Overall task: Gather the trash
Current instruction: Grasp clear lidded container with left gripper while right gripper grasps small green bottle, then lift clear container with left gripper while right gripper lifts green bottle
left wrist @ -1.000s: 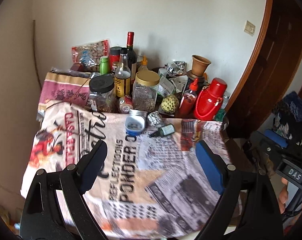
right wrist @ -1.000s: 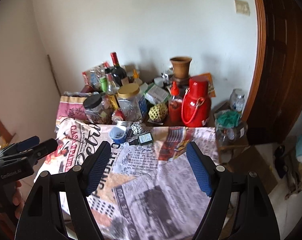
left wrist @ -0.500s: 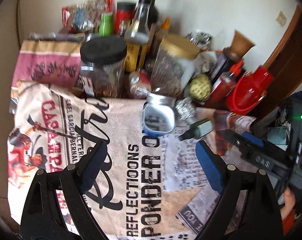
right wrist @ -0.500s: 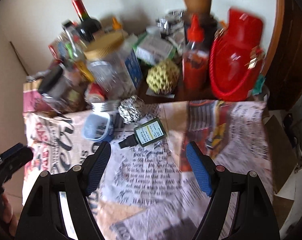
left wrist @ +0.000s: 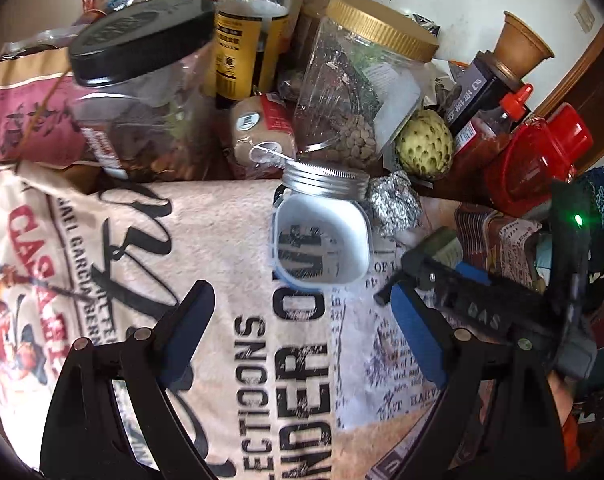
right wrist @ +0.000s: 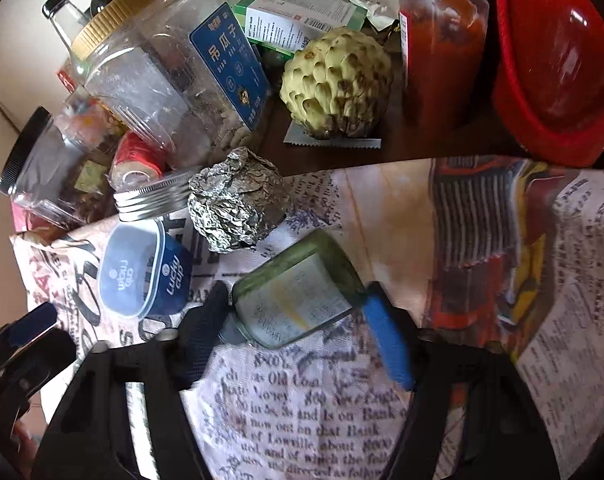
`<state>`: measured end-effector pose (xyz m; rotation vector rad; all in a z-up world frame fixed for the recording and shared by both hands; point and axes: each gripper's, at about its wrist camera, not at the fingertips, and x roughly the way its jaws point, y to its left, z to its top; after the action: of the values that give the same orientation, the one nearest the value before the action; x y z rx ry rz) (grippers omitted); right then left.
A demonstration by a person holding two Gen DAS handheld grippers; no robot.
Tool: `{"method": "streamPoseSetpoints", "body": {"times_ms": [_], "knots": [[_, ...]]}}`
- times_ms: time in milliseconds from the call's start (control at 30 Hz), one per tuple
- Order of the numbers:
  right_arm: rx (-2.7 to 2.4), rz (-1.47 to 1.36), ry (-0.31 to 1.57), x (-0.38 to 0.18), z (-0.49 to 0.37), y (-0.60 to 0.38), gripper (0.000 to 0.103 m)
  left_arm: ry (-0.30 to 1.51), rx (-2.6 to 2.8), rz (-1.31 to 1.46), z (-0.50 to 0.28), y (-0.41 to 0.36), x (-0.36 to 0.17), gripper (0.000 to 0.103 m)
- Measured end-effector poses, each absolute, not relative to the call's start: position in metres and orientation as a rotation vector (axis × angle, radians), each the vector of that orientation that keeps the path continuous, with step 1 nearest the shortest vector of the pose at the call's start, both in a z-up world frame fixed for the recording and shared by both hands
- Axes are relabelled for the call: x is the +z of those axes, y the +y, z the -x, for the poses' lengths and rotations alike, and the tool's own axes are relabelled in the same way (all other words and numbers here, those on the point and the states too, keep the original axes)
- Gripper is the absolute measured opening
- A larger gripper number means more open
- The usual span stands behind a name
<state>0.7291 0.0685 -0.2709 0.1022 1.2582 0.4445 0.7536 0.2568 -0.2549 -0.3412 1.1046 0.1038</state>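
Note:
A small green glass dropper bottle point(right wrist: 298, 292) lies on its side on the printed tablecloth point(right wrist: 482, 240). My right gripper point(right wrist: 298, 328) is open, its fingers either side of the bottle, not closed on it. A crumpled foil ball point(right wrist: 238, 204) lies just beyond, also in the left wrist view point(left wrist: 394, 204). An empty blue-and-white cup point(left wrist: 322, 240) lies on its side, also in the right wrist view point(right wrist: 142, 272). My left gripper point(left wrist: 298, 324) is open and empty, just short of the cup. The right gripper's body point(left wrist: 482, 308) hides most of the bottle in the left wrist view.
Behind the trash stand a gold-lidded jar point(left wrist: 354, 92), a black-lidded jar point(left wrist: 142, 92), a custard apple point(right wrist: 338, 84), a red sauce bottle point(right wrist: 442, 52), a red jug point(right wrist: 558, 68), a metal lid point(left wrist: 326, 180) and glass bottles against the wall.
Both grippers have moved forward and down toward the tablecloth. The right one now straddles the green bottle; the left one has closed in on the cup. Both stay open.

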Motion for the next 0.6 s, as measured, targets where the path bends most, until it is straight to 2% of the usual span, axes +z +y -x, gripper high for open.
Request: {"method": "streamPoseSetpoints", "body": {"times_ms": [400,433,467,600], "knots": [[0.393,-0.114,1.196,-0.234,-0.710,0.004,0.063,1.152,0.147,0.315,-0.797,0.243,-0.290,0.089],[0.383,-0.118,1.192,-0.231,-0.708,-0.004,0.063,1.158,0.159,0.310,-0.799,0.241,-0.294,0.085],[0.374,-0.122,1.189,-0.228,-0.706,-0.011,0.063,1.160,0.171,0.308,-0.800,0.241,-0.296,0.076],[0.352,-0.144,1.181,-0.219,-0.705,-0.036,0.063,1.133,0.201,0.324,-0.796,0.237,-0.294,0.073]]}}
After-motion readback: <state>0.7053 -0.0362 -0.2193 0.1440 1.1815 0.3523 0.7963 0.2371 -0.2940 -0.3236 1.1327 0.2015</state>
